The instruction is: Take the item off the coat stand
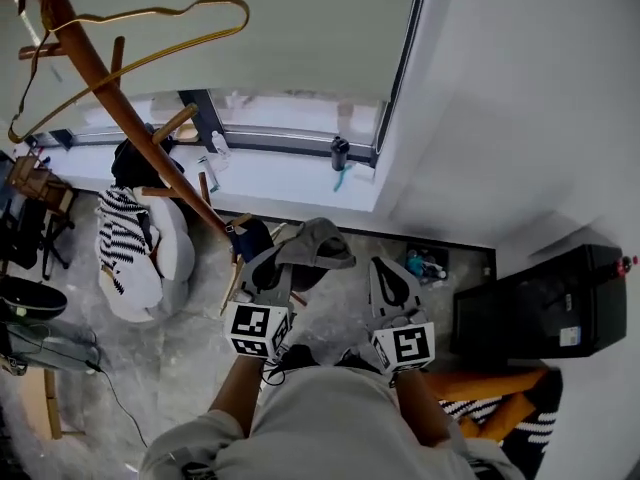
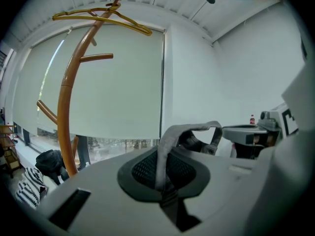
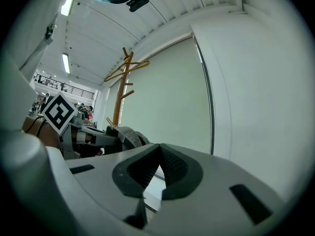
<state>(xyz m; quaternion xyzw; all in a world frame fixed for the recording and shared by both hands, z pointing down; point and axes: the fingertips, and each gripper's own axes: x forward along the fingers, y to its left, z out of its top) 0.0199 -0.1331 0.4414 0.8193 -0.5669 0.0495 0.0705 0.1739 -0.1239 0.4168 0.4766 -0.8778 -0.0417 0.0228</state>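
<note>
Wooden coat stand (image 1: 120,108), marbled grey floor (image 1: 170,368)

Two pale grey, smooth-shelled grippers are shown, the left gripper (image 1: 272,268) and the right gripper (image 1: 387,271). Each is lined with black mesh-textured pads (image 2: 145,168) and fitted with a cube (image 1: 258,328) of black-and-white square markers. A light beige top (image 1: 320,418) is worn, its sleeves (image 1: 185,443) ending above the forearms.

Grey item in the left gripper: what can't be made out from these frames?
- Grey item: its kind. The head view shows only bunched fabric. The left gripper view shows one band pinched in the left gripper, with the rest behind the gripper's body.
- Coat stand: its foot is hidden behind the gripper in both views.
- Dark bundle: whether it is on a peg or on the seat is unclear.
- Sill objects: too small to identify.
</note>
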